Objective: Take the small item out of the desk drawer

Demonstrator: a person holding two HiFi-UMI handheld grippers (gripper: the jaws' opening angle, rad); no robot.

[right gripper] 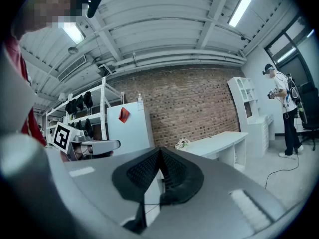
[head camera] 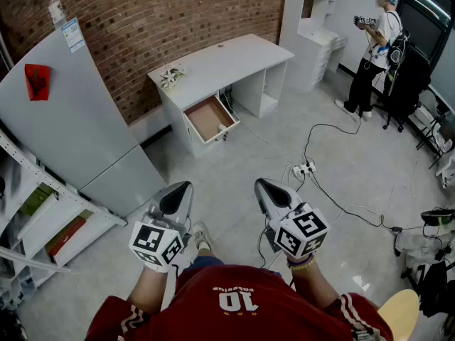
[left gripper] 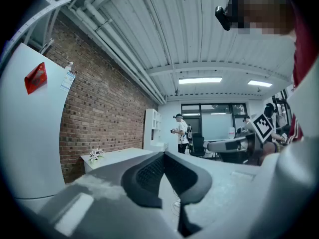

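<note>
White desk (head camera: 220, 62) fills the head view's upper middle, its drawer (head camera: 210, 118) open; any small item inside is too distant to make out. Left gripper (head camera: 181, 188) and right gripper (head camera: 261, 185) sit low in frame, well apart from it, probably just being carried over. Left gripper view: fingers (left gripper: 149, 176) pressed together, empty. Right gripper view: fingers (right gripper: 142, 171) likewise closed on nothing.

Red shirt (head camera: 206, 327), white-striped sleeves (head camera: 352, 311) (white number (head camera: 229, 300) printed), wrist bracelet (head camera: 302, 263).

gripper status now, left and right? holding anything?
Left gripper: closed, nothing between the jaws.
Right gripper: closed, nothing between the jaws.
</note>
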